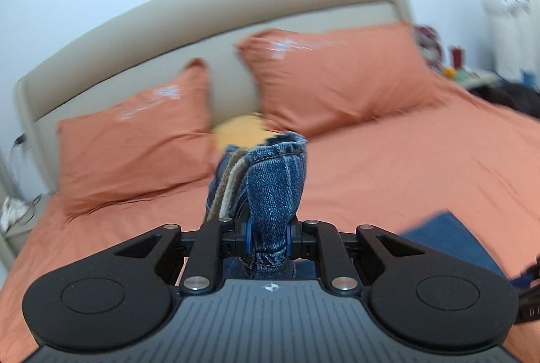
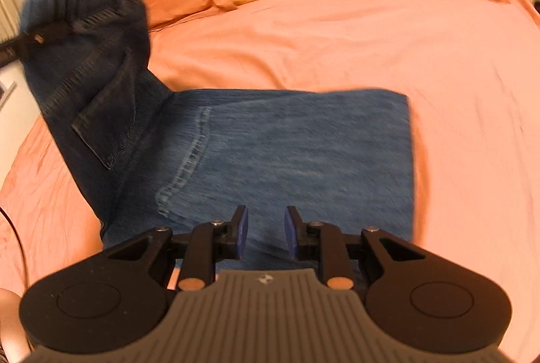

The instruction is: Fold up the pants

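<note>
Jeans waistband clamped in left gripper jaws, lifted off bed; right gripper jaws open, empty, over flat denim ahead.

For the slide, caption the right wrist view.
Open right gripper hovers over jeans on the orange bed while the left gripper lifts the waistband end.

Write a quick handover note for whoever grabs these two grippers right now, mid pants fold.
Left gripper: shut on the waistband end of the jeans, lifted above the bed.
Right gripper: open, empty, hovering over the part of the jeans lying flat.
Done: jeans look already folded lengthwise, and most of them are spread flat on the sheet.
Left: probably carry the raised waistband end over onto the flat part, release, smooth.
</note>
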